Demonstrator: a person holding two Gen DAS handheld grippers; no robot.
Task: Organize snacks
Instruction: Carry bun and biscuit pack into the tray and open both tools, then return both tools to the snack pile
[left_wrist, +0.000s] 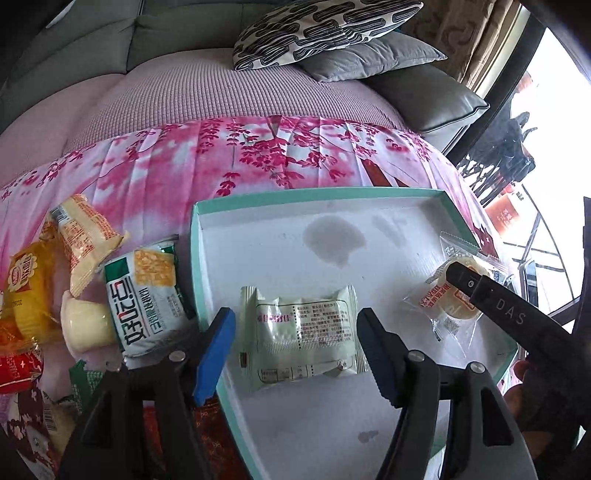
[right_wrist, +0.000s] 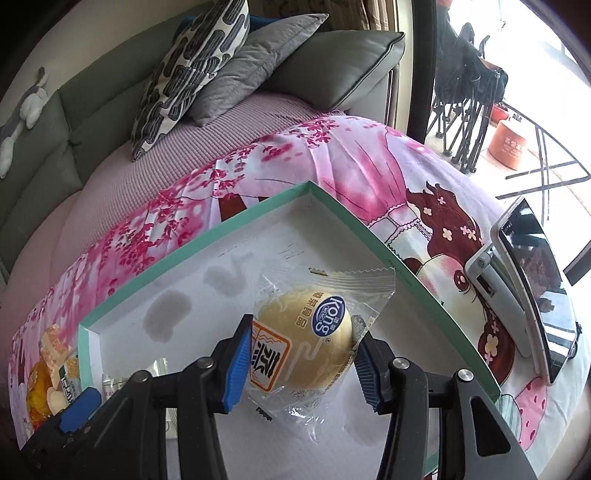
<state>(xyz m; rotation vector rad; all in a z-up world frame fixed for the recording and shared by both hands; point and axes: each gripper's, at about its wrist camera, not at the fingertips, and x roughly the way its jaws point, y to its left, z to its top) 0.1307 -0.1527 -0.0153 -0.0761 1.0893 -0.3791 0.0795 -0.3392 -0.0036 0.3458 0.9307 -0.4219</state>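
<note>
Now round pastry (right_wrist: 301, 343) between right claw (right_wrist: 301, 360) pads, inside box (right_wrist: 406, 273).

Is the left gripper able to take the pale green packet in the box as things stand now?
Probably yes. The left gripper is open, one finger on each side of the pale green packet, which lies flat in the box with nothing over it.

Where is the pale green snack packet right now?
In the left wrist view, the pale green packet lies flat inside the teal-rimmed box, between the open left claw fingers, left of the clear-wrapped round pastry.
</note>
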